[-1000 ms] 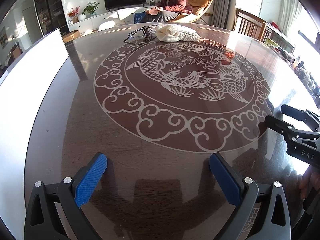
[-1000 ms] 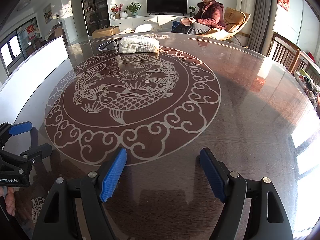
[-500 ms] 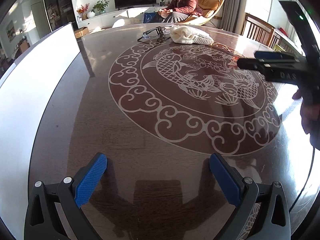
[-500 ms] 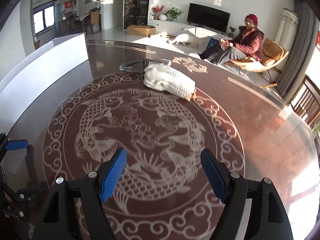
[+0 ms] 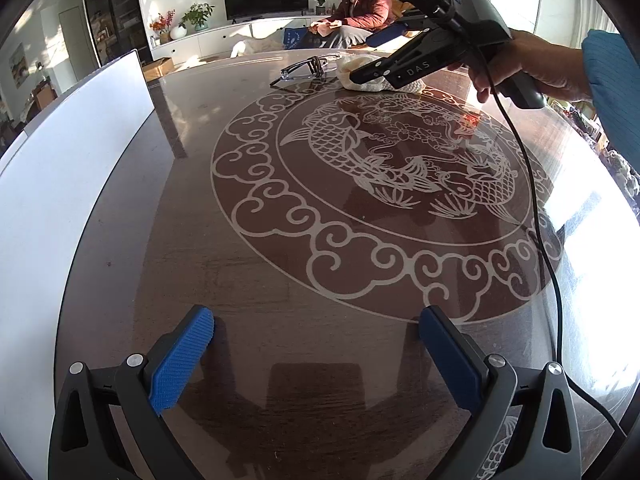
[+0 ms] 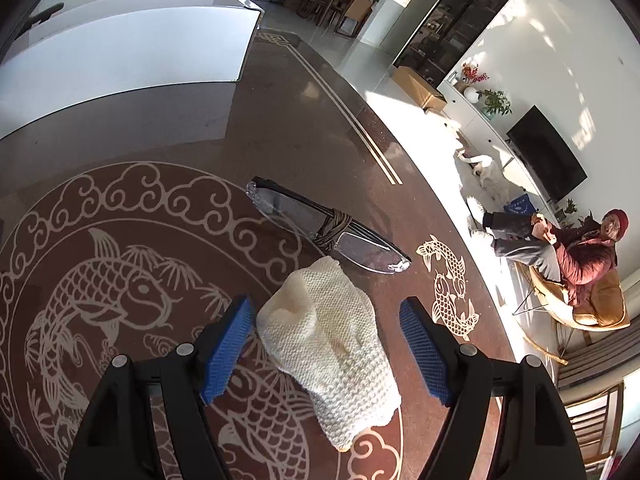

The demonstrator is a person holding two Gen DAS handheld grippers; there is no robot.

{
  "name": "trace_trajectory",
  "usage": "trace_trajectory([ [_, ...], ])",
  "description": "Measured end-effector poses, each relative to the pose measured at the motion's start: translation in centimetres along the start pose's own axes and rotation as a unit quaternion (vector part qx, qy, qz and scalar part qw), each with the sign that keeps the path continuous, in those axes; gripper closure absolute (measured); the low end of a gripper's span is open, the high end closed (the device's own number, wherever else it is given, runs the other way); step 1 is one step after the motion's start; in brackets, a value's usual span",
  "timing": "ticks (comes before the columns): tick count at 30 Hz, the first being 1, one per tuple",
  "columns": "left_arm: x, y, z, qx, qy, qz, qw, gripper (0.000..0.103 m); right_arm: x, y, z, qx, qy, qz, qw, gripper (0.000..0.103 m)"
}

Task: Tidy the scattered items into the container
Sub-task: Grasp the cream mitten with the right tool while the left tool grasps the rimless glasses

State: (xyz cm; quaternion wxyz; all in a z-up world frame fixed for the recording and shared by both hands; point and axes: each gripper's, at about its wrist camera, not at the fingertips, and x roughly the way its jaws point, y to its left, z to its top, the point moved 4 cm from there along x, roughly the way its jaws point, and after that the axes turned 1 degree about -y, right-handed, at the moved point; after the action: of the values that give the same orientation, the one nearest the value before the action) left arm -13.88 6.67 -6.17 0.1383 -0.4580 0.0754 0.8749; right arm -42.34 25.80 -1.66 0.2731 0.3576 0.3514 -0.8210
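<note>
A cream knitted cloth (image 6: 340, 344) lies on the dark round table (image 6: 280, 132), directly between the blue pads of my open right gripper (image 6: 326, 320); the pads stand apart from it on both sides. Folded glasses (image 6: 320, 228) with a cord wound round them lie just beyond it. The white container (image 6: 120, 52) stands at the table's far left. In the left wrist view my left gripper (image 5: 316, 336) hangs open over bare table (image 5: 240, 280) with nothing between its fingers. Across the table, the right gripper (image 5: 372, 56) covers part of the knitted cloth (image 5: 412, 86), next to the glasses (image 5: 304, 70) and right of the container (image 5: 60, 160).
A hand (image 5: 520, 68) with a blue sleeve holds the right gripper, and its black cable (image 5: 536, 200) trails over the table's right side. Beyond the table a person (image 6: 580, 256) sits in an armchair. A wooden chair (image 6: 592, 420) stands by the table edge.
The right gripper has swept across the table to its far side and rolled, and now straddles the knitted cloth. My left gripper has stayed where it was, still open.
</note>
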Motion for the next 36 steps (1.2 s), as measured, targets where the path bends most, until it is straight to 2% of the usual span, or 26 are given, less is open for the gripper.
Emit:
trace_trajectory([
  [2,0.0,0.0,0.0,0.000,0.000,0.000,1.0000,0.000,2.1,-1.0,-0.3,0.046,0.026,0.026,0.998,0.030],
  [3,0.0,0.0,0.0,0.000,0.000,0.000,1.0000,0.000,2.4,-1.9,-0.4,0.090,0.021,0.040,0.995,0.030],
  [5,0.0,0.0,0.0,0.000,-0.001,0.000,1.0000,0.000,2.9,-2.9,-1.3,0.161,0.034,0.057,0.985,0.039],
  [7,0.0,0.0,0.0,-0.001,-0.001,-0.001,1.0000,0.000,2.0,-2.6,-2.6,0.192,0.032,0.046,0.980,0.043],
  [12,-0.1,0.1,0.0,-0.001,0.000,-0.001,1.0000,0.000,-4.7,3.7,-8.7,0.217,0.024,0.044,0.975,0.043],
  [17,0.4,0.1,0.6,0.016,0.002,-0.010,0.9998,0.000,-13.8,11.1,-16.6,0.257,0.028,0.011,0.966,0.042],
  [21,3.2,-0.1,4.9,0.091,0.004,-0.051,0.9946,0.000,-17.0,13.5,-19.7,0.291,0.015,-0.015,0.957,0.040],
  [22,4.4,0.4,6.6,0.093,0.006,-0.061,0.9938,0.000,-17.1,13.6,-19.9,0.296,0.013,-0.019,0.955,0.040],
  [26,9.1,4.2,13.3,0.068,0.001,-0.048,0.9966,0.000,-17.0,13.5,-19.8,0.320,0.005,-0.018,0.947,0.040],
  [28,11.1,5.2,16.2,0.073,0.000,-0.051,0.9961,0.000,-16.8,13.3,-19.8,0.331,0.002,-0.008,0.944,0.040],
  [36,15.8,2.6,23.3,0.151,0.000,-0.104,0.9831,0.000,-17.0,13.5,-19.7,0.328,0.002,-0.007,0.945,0.039],
])
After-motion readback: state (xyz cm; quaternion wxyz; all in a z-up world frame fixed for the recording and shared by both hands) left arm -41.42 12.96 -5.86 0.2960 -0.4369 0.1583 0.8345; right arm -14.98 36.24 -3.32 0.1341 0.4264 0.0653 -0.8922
